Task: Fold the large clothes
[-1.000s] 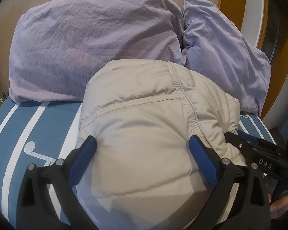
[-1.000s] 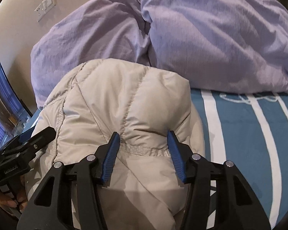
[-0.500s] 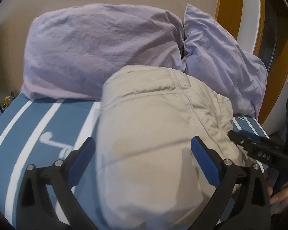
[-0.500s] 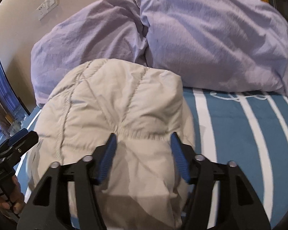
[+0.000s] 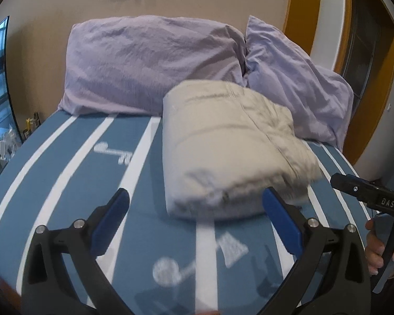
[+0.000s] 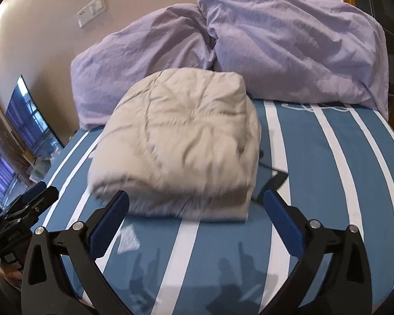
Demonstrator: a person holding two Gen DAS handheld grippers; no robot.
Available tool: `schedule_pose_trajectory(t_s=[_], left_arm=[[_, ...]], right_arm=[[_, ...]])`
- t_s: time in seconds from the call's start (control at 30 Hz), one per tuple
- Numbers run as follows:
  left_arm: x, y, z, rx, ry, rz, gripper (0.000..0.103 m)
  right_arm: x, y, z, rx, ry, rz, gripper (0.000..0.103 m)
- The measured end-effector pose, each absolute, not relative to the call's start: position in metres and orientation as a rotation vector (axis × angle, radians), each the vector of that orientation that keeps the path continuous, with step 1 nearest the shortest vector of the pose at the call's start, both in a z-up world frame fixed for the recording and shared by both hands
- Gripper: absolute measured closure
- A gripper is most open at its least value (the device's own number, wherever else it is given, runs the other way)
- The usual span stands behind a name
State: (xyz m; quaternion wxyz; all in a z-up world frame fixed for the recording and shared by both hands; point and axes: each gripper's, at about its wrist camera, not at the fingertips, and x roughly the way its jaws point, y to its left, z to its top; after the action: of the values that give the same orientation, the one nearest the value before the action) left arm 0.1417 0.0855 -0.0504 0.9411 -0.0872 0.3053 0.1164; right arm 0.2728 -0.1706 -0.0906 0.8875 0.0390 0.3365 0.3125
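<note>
- The puffy coat (image 5: 231,155) is seen folded into a bundle on the striped bed (image 5: 65,173), just in front of the two purple pillows (image 5: 155,63).
- The right gripper (image 6: 197,207) has just been opened wide, and nothing is held between its jaws.
- The left gripper (image 5: 197,204) is spread wide too, and empty.
- Both have been pulled back from the coat, so the fold looks done.

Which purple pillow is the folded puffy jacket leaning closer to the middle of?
Neither middle: the folded beige jacket sits in front of where both meet. The left pillow lies lower by the wall; the right pillow is puffier and higher.
</note>
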Motion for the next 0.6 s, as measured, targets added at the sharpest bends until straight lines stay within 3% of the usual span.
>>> schedule_pose_trajectory(t_s=[0.6], left_arm=[[0.101,0.061,-0.064,-0.222,0.684,0.201,0.002]], right_arm=[[0.217,-0.190,-0.100,0.080,0.727,0.592,0.001]])
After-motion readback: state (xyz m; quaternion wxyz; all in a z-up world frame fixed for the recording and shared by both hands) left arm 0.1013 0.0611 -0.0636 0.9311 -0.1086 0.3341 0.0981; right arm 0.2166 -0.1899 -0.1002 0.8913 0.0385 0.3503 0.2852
